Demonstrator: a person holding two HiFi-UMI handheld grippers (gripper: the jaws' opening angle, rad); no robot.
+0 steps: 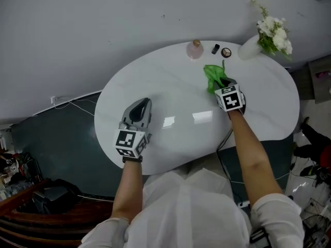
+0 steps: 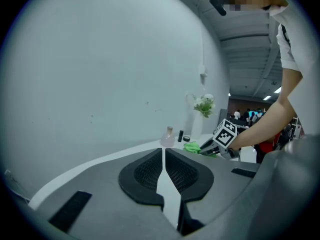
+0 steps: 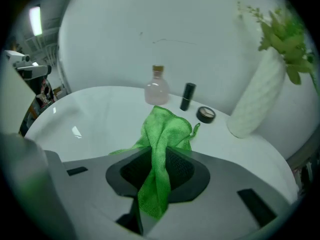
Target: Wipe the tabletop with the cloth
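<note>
Down and left of the pink bottle (image 1: 195, 49), well apart from it: left gripper (image 1: 140, 105), low over the bare table (image 1: 170, 87), fingers (image 2: 145, 171) drawn all but together, only a thin slit between, nothing held. Takes no part in the wiping as it stands.

Just below and right of the bottle: green cloth (image 1: 213, 75), pinched in the fingers (image 3: 187, 171) of the right gripper (image 1: 225, 84). Bunches forward out of the fingertips toward the bottle and seems to rest on the table there; trails its other end back between the pads. Long axis along the fingers, pointing roughly at the bottle.

Right hand nearer by far, gripping it; left well apart from the cloth. Judged from that: next stroke calls for pressing the bunched end flat and dragging it away from the bottle, leftward over the broad bare part of the table. Risk: brushing the bottle, near the cloth's front edge.

Counted: two grippers, one cloth, one bottle; then, right of the bottle, one small black tube (image 1: 215, 49), one round tin (image 1: 226, 52), one white vase (image 1: 250, 48) with flowers.
</note>
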